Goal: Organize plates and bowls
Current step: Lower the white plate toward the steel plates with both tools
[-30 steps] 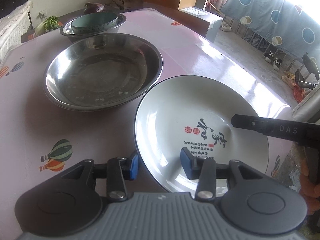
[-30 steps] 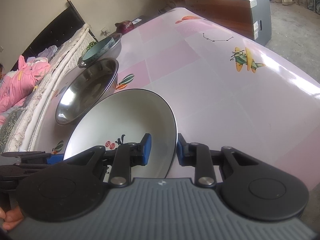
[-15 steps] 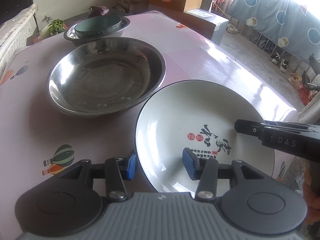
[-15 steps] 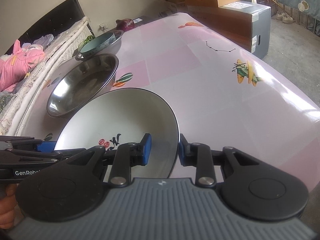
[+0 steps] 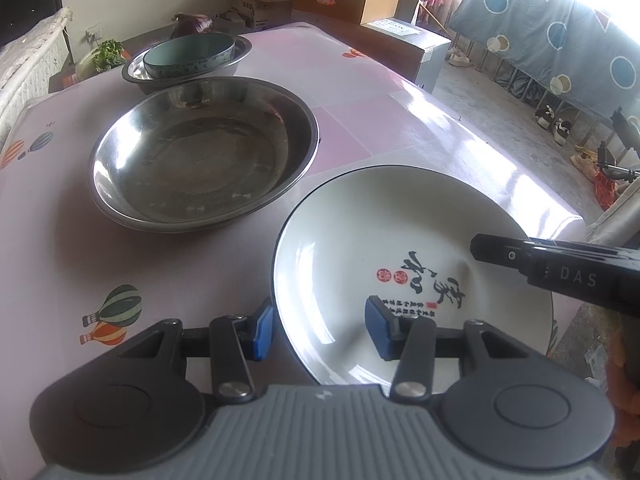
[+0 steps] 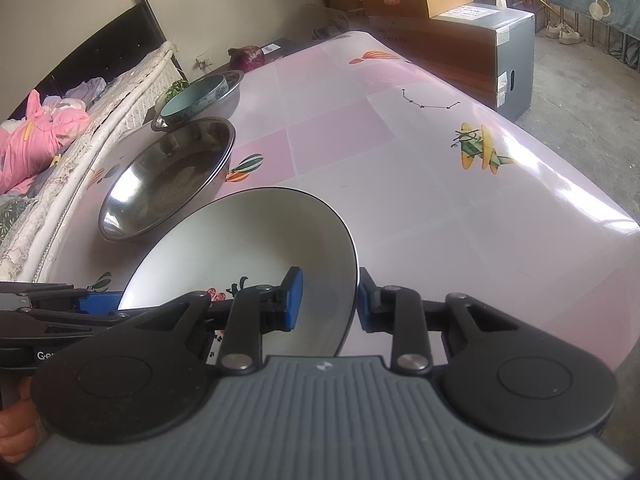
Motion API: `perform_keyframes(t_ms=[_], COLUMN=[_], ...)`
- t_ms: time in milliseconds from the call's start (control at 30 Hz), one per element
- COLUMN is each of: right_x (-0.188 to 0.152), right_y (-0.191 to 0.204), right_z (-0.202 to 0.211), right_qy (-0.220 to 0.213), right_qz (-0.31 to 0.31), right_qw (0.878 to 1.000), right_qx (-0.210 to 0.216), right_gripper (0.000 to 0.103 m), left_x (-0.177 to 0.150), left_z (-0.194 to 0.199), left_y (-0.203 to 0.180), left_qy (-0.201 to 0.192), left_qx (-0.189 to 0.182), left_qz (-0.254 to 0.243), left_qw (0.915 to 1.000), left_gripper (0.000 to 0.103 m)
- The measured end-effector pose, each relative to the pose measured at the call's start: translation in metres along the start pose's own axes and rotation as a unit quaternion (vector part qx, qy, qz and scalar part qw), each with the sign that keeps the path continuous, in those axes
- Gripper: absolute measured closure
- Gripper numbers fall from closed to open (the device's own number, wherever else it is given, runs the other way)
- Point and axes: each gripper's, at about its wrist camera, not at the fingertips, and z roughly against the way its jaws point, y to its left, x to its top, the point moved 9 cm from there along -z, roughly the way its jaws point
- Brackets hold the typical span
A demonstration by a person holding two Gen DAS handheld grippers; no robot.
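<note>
Table (image 5: 400,120) with glossy pink checked cover, balloon and plane prints. On it: large empty steel basin (image 5: 200,160) ahead-left of the left gripper (image 5: 320,326), and past it at the far edge a smaller steel basin (image 5: 240,54) with a teal bowl (image 5: 188,54) inside. White black-rimmed plate (image 5: 380,240) straddled by both grippers; can't tell if it touches the table.

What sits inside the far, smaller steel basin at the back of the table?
A teal ceramic bowl sits upright inside the smaller steel basin, filling most of it. The basin's floor beneath the bowl is covered, so anything under it cannot be seen.
</note>
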Motion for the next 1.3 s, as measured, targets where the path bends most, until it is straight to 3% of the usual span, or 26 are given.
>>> perform_keyframes(t_ms=[767, 1300], right_x=[0.010, 0.041], right_y=[0.002, 0.033], right_z=[0.022, 0.032], right_qy=[-0.021, -0.047], right_qz=[0.001, 0.024], right_qw=[1.000, 0.998], right_qx=[0.003, 0.025], right_gripper=[0.075, 0.075], left_x=[0.009, 0.030], left_z=[0.021, 0.054], left_y=[-0.004, 0.023], left_qy=[-0.025, -0.078], left_qx=[-0.001, 0.019], left_qz=[-0.001, 0.027], left_qw=[0.9997, 0.9964], left_gripper=[0.055, 0.055])
